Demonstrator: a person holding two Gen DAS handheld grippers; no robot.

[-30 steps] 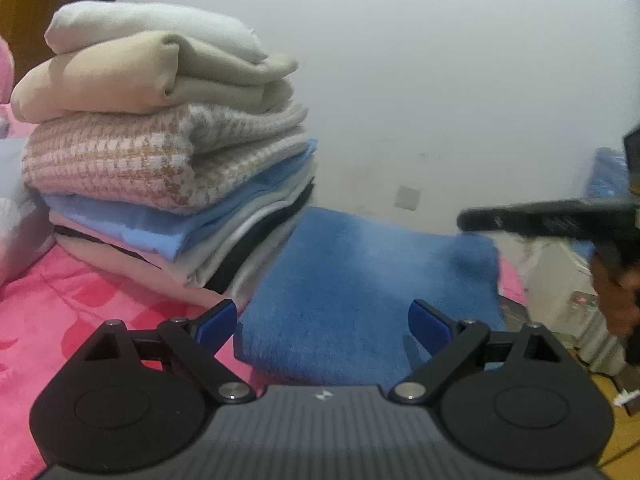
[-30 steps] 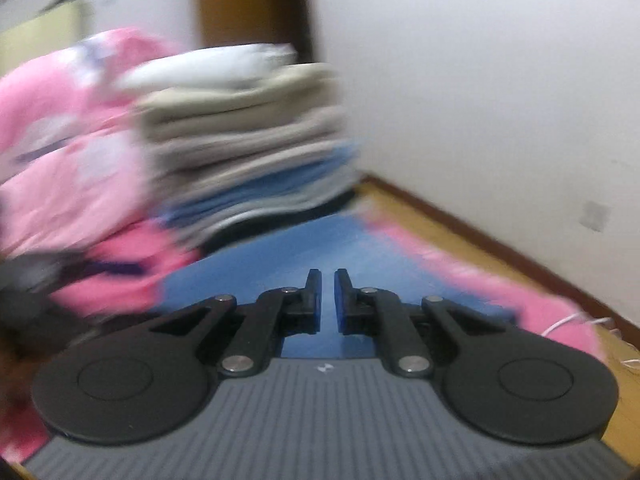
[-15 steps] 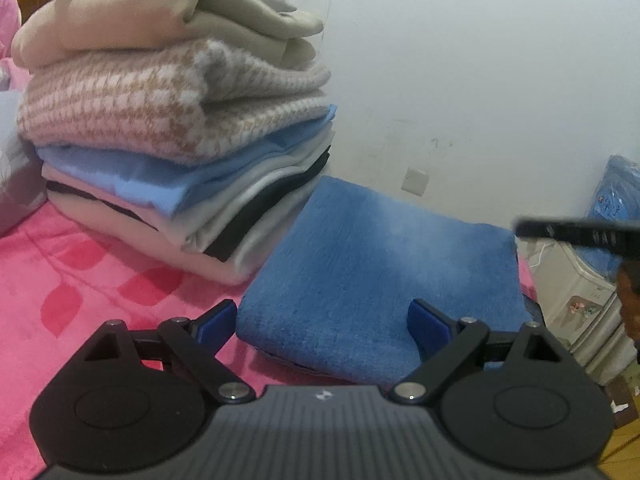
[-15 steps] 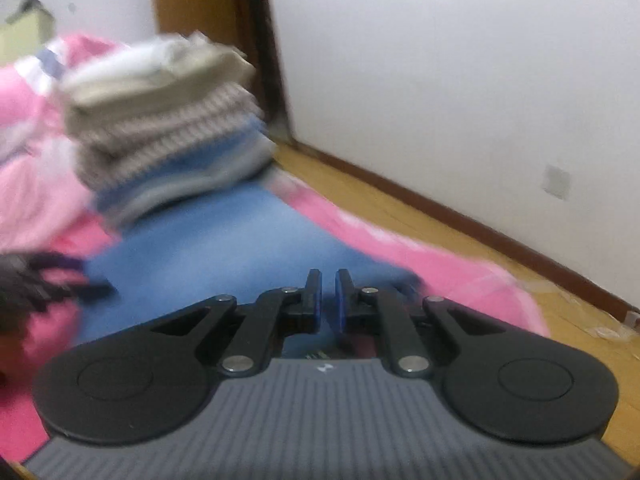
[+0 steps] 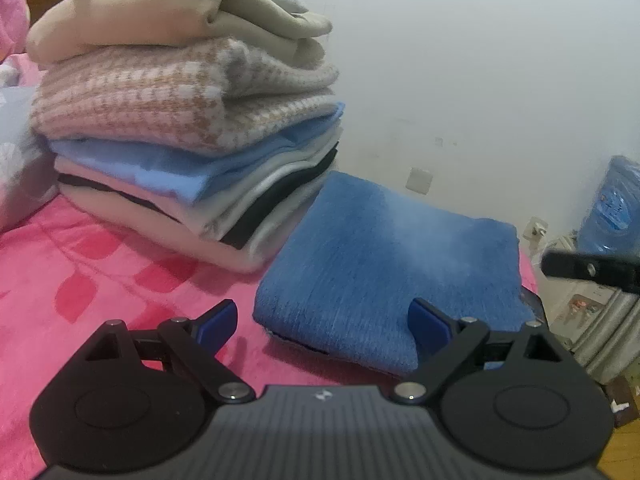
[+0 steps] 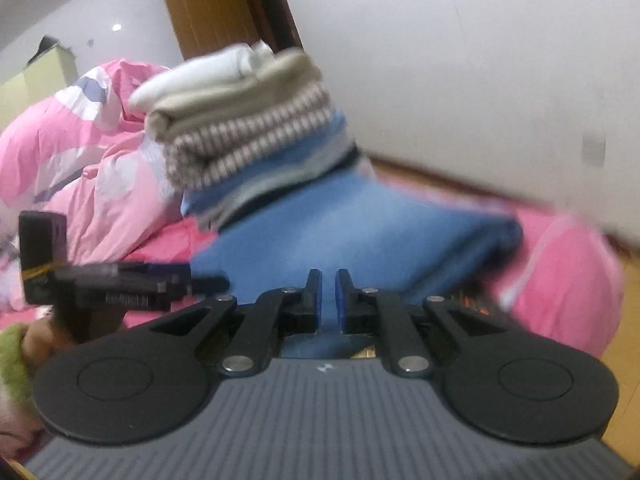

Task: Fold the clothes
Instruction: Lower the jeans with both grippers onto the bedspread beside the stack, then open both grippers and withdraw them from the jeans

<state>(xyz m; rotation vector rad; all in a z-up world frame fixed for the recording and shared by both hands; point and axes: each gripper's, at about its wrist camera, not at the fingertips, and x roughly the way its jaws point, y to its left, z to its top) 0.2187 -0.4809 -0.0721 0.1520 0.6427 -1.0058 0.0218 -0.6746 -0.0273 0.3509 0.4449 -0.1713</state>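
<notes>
Pink fleece bed cover (image 5: 92,280) bearing a folded blue fuzzy sweater (image 5: 384,264) beside the tall stack of folded garments (image 5: 188,120), apparently awaiting stacking; left gripper (image 5: 320,320) fingers spread, empty; right gripper (image 6: 325,296) fingers nearly closed, empty

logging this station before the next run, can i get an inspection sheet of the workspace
surface: pink blanket on a bed, leaf pattern.
job's things: folded blue sweater lying flat; stack of folded clothes right beside it, on its left in the left wrist view.
clutter: pink duvet bunched behind the stack.
grippers: left claw open, empty; right claw shut, holding nothing.
cables: nothing seen.
surroundings: white wall, wooden door, wooden floor.
</notes>
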